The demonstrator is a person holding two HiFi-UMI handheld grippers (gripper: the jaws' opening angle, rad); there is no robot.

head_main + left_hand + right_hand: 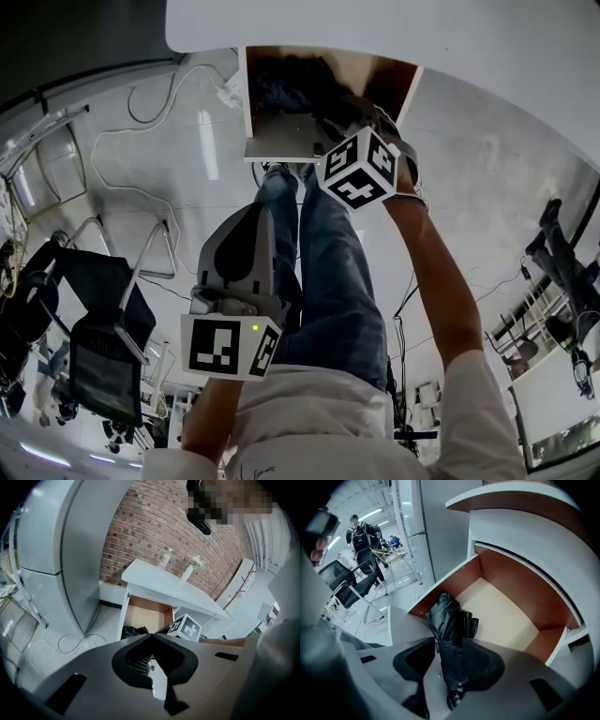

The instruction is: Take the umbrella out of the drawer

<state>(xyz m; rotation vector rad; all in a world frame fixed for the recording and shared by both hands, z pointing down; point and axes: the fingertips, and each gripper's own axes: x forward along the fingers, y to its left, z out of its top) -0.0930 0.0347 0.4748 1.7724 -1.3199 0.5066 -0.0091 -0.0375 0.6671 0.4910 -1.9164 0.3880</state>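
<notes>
though reaching into the open drawer point(506, 616) of the white desk point(511, 498), right tool point(450, 641) not clamped yet: jaws apart, folded black umbrella point(449, 620) btwn them, against one pad, gap at the other. umbrella lying inside drawer near a front corner. left tool point(151, 637) well back from drawer, over person's jeans point(337, 272), tips together, nothing btwn.

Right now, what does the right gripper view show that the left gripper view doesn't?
Only the right gripper view: the folded black umbrella close up and full length, lying between open jaws, plus a black chair behind. Only the left gripper view: the brick wall and a vase on the white desk top. Both: the open drawer with the umbrella inside.
</notes>
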